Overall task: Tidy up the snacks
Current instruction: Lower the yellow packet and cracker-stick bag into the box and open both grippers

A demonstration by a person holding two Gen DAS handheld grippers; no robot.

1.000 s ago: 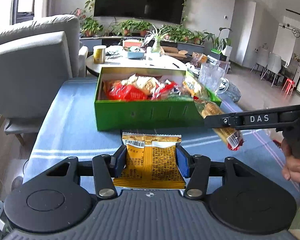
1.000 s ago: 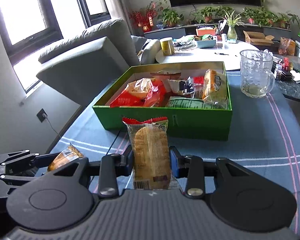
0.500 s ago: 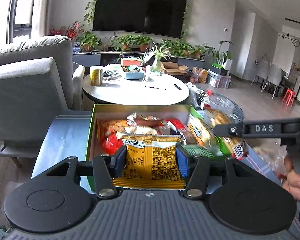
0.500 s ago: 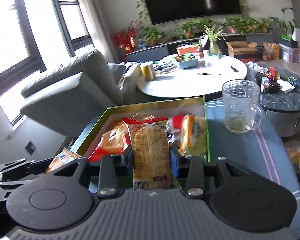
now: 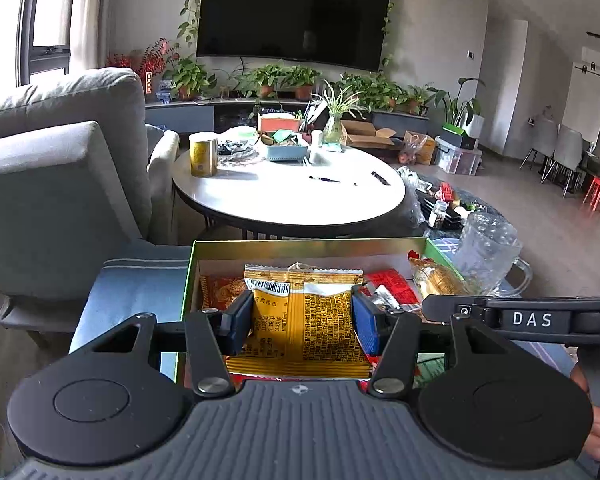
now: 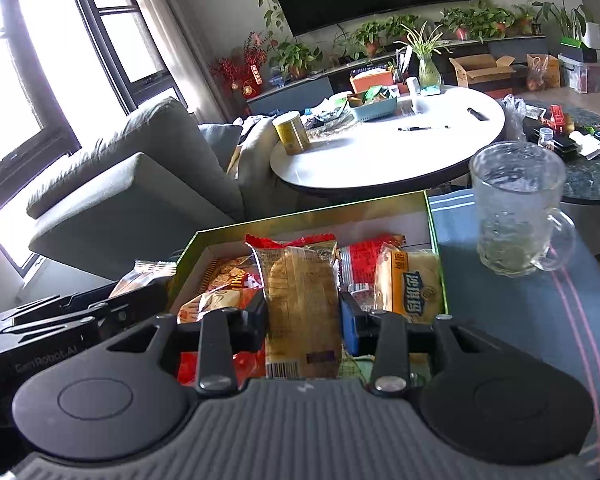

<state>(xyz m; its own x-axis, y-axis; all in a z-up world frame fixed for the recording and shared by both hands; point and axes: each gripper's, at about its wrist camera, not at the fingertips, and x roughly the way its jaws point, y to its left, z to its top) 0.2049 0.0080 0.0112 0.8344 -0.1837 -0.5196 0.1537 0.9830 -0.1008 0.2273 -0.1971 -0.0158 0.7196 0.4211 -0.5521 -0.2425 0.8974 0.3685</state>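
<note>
My left gripper (image 5: 302, 322) is shut on a yellow snack packet (image 5: 304, 320) with a barcode, and it hangs over the green box (image 5: 300, 245). In the right wrist view my right gripper (image 6: 302, 314) is shut on a clear-wrapped biscuit packet with red ends (image 6: 300, 304), also above the green box (image 6: 300, 216). Several snack packets lie inside the box, among them a red one (image 6: 360, 264) and a yellow bread pack (image 6: 410, 284). The right gripper's arm (image 5: 532, 318) crosses the right side of the left wrist view. The left gripper (image 6: 80, 312) shows at the left edge of the right wrist view.
A glass mug (image 6: 518, 208) stands on the blue striped cloth (image 6: 540, 292) right of the box. Beyond the box are a round white table (image 5: 288, 192) with a yellow can (image 5: 203, 154) and a grey sofa (image 5: 56, 184) to the left. A hand (image 5: 596, 428) holds the right gripper.
Both grippers moved forward with their packets, from in front of the green box to above it. The box now lies right under the held packets.
</note>
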